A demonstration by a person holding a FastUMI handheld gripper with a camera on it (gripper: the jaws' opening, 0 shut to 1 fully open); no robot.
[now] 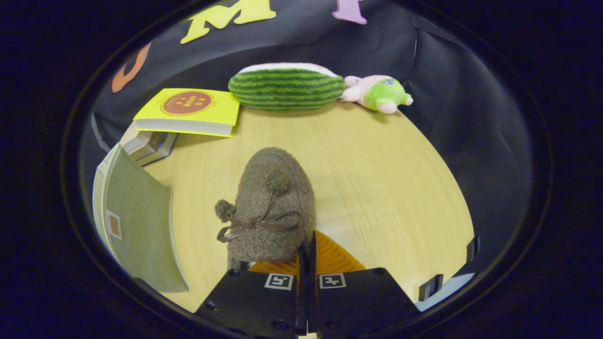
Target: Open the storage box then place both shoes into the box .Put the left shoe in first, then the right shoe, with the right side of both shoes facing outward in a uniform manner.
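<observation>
Pale wood counter (pixel 377 179) fills my view, with black cloth hanging behind it and down its right side. At the near end I see the shoe (pixel 273 207), a fuzzy grey-brown slipper with its toe pointing away from me, two small pompoms and a thin brown ribbon bow tied across its top. It sits just ahead of the fingers, its heel end reaching back to them. My gripper (pixel 307 256) has its fingers drawn almost together, with only a thin dark slit between them, and they appear to pinch the right rear edge of the shoe's opening; I cannot tell for sure that both press on it. An orange ribbed surface, seemingly the insole, shows just behind the fuzzy upper, beside the fingers.

To the left of the shoe a grey-green book (pixel 141 226) lies near the counter's edge. Beyond that, further back on the left, a yellow book (pixel 188 110) with a red round emblem rests partly on a greyish box-like thing (pixel 148 146), whose kind I cannot make out. At the far end of the counter, well apart from the shoe, lies a striped green watermelon cushion (pixel 287 87), and touching its right end is a small pink and green plush toy (pixel 377 93).
</observation>
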